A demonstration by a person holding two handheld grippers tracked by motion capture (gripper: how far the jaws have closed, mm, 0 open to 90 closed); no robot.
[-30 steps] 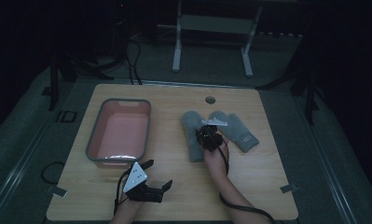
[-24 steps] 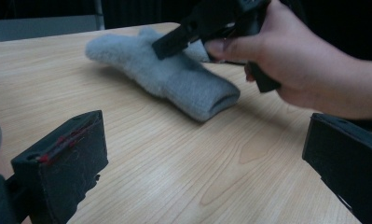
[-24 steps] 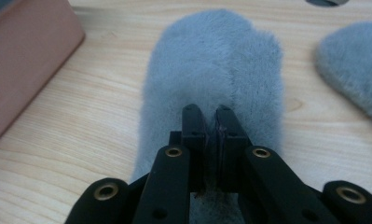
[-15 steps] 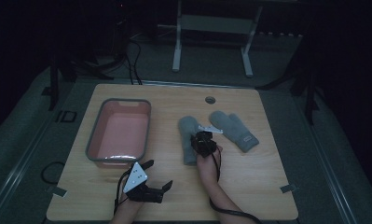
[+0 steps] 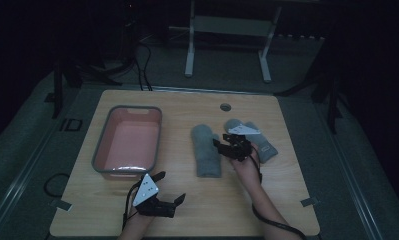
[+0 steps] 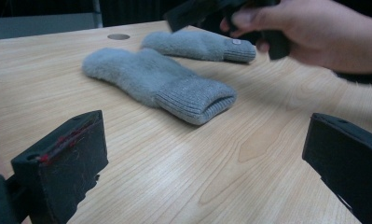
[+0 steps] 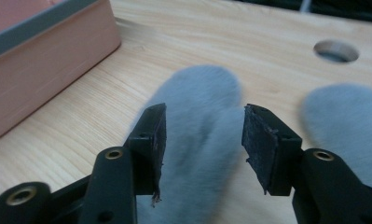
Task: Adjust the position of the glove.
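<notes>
Pale wood table [image 5: 187,215], cable hole [image 5: 225,107]; dark room, grey floor [image 5: 32,150].

Count from where I stand: two grey mittens, one [image 5: 205,150] lying left, the other [image 5: 259,142] right of it. One pink tub [image 5: 128,141] with a grey rim. One worktop [image 5: 187,210], with one round hole [image 5: 225,107] near its far edge. Two handheld grippers, left gripper [image 5: 168,189] and right gripper [image 5: 222,146], two black fingers each, one white three-cornered plate on each. Two hands. One metal stand behind.
</notes>
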